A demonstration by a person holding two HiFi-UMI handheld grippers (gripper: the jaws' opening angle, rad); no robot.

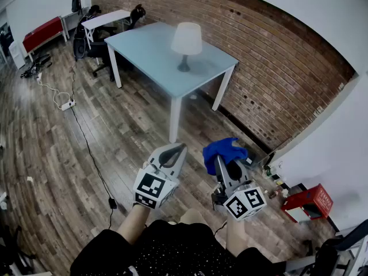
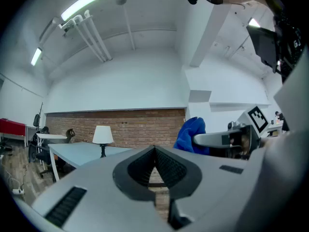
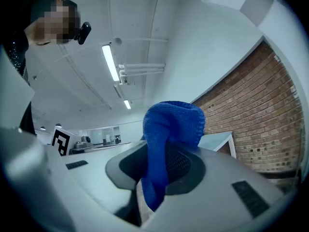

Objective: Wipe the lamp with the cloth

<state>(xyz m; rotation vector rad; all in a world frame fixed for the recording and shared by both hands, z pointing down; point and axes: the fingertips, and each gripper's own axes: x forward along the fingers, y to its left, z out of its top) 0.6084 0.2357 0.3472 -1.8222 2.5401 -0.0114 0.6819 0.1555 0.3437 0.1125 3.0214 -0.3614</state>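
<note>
While lamp (image 1: 187, 39) stands upright, right tool (image 1: 229, 168) clamps cloth (image 1: 221, 149), bunched upward.

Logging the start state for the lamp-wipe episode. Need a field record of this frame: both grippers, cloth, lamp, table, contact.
left gripper: jaws together, nothing between them
right gripper: shut on the blue knitted cloth, which bunches above the jaws
lamp: white shade, dark stem and base, upright on the pale blue rectangular table
table position: beside the red brick wall, well ahead of both grippers
contact: cloth and lamp apart; wiping not begun
</note>
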